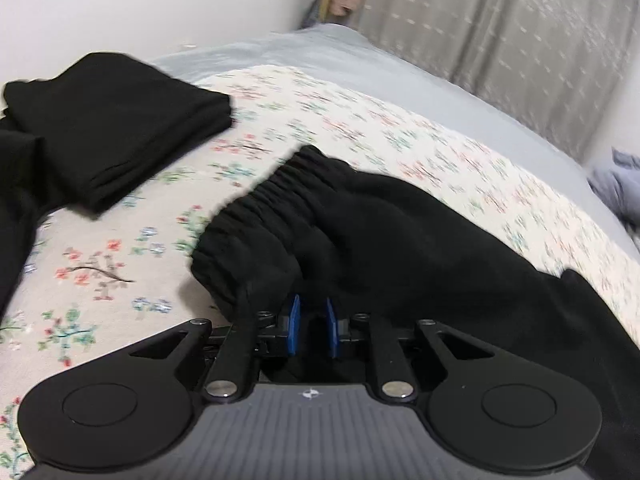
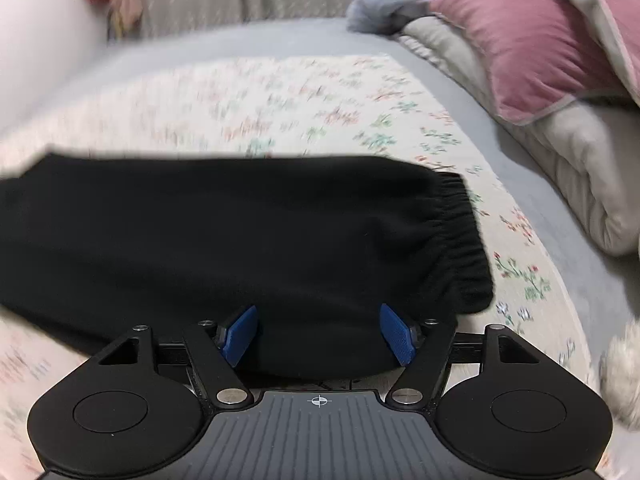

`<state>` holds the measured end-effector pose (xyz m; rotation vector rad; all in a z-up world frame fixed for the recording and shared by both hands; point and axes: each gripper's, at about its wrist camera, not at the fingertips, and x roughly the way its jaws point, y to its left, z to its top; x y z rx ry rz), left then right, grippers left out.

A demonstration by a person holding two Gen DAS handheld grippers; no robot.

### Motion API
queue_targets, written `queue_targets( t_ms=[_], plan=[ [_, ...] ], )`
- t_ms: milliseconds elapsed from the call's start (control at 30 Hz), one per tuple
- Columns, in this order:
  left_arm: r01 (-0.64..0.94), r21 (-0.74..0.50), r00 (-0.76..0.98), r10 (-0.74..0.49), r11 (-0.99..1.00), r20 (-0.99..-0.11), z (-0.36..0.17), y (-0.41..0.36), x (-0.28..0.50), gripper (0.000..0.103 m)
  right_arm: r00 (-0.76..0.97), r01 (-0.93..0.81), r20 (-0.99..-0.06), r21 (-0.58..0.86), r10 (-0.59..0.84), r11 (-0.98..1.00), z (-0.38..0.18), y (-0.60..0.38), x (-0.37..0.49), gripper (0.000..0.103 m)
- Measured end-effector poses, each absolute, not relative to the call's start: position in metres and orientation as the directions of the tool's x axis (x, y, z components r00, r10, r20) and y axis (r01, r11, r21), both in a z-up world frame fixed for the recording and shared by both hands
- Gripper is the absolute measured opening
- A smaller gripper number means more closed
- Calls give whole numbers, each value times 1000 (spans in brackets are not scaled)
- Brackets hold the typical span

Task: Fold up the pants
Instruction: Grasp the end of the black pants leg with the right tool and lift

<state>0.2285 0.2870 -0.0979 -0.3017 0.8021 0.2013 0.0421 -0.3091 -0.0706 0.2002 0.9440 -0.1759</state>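
Black pants (image 1: 384, 236) lie on a floral bedspread (image 1: 120, 264), with the gathered elastic waistband (image 1: 256, 216) bunched up in the left wrist view. My left gripper (image 1: 313, 320) has its blue pads close together, pinching the black fabric near the waistband. In the right wrist view the pants (image 2: 224, 240) lie flat across the bedspread (image 2: 280, 96), an elastic band (image 2: 460, 240) at their right end. My right gripper (image 2: 318, 332) is open, its blue pads (image 2: 240, 334) wide apart at the near edge of the fabric.
A folded black garment (image 1: 116, 132) lies at the far left, with more black cloth (image 1: 16, 208) beside it. A pink pillow (image 2: 532, 40) and a grey-white duvet (image 2: 580, 168) are piled at the right. Curtains (image 1: 500, 28) hang behind the bed.
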Motion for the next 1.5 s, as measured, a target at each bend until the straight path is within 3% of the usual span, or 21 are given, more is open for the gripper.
queue_targets(
  t_ms=[167, 267, 367, 533, 1000, 1167, 1233, 1267, 1300, 1500],
  plan=[
    [-299, -164, 671, 86, 940, -736, -102, 284, 230, 33, 645, 352, -760, 396, 87, 848, -63, -349, 13, 70],
    [-322, -162, 678, 107, 933, -728, -96, 277, 229, 39, 661, 430, -736, 529, 144, 732, -71, -373, -3, 70],
    [-311, -150, 711, 125, 938, -692, -82, 264, 226, 50, 653, 489, -740, 574, 160, 657, -80, -388, -13, 72],
    [-217, -116, 753, 91, 969, -651, -73, 228, 221, 55, 693, 525, -701, 650, 167, 549, -93, -398, -21, 72],
    [145, -25, 753, -127, 989, -646, -100, 135, 212, 59, 749, 536, -661, 565, -45, 627, -112, -369, 18, 77],
    [227, 9, 708, -159, 974, -688, -119, 116, 212, 60, 753, 555, -652, 555, -90, 619, -114, -364, 24, 77],
    [239, 32, 706, -151, 970, -692, -123, 111, 212, 60, 750, 559, -654, 552, -96, 619, -114, -361, 28, 64],
    [242, 40, 708, -148, 970, -691, -124, 111, 212, 60, 746, 564, -660, 554, -90, 612, -116, -361, 30, 37],
    [244, 38, 707, -151, 969, -691, -124, 110, 213, 60, 745, 568, -663, 568, -78, 595, -120, -362, 32, 25],
    [244, 20, 699, -161, 970, -696, -123, 107, 209, 60, 779, 560, -618, 610, -105, 561, -112, -356, 33, 14]
  ],
)
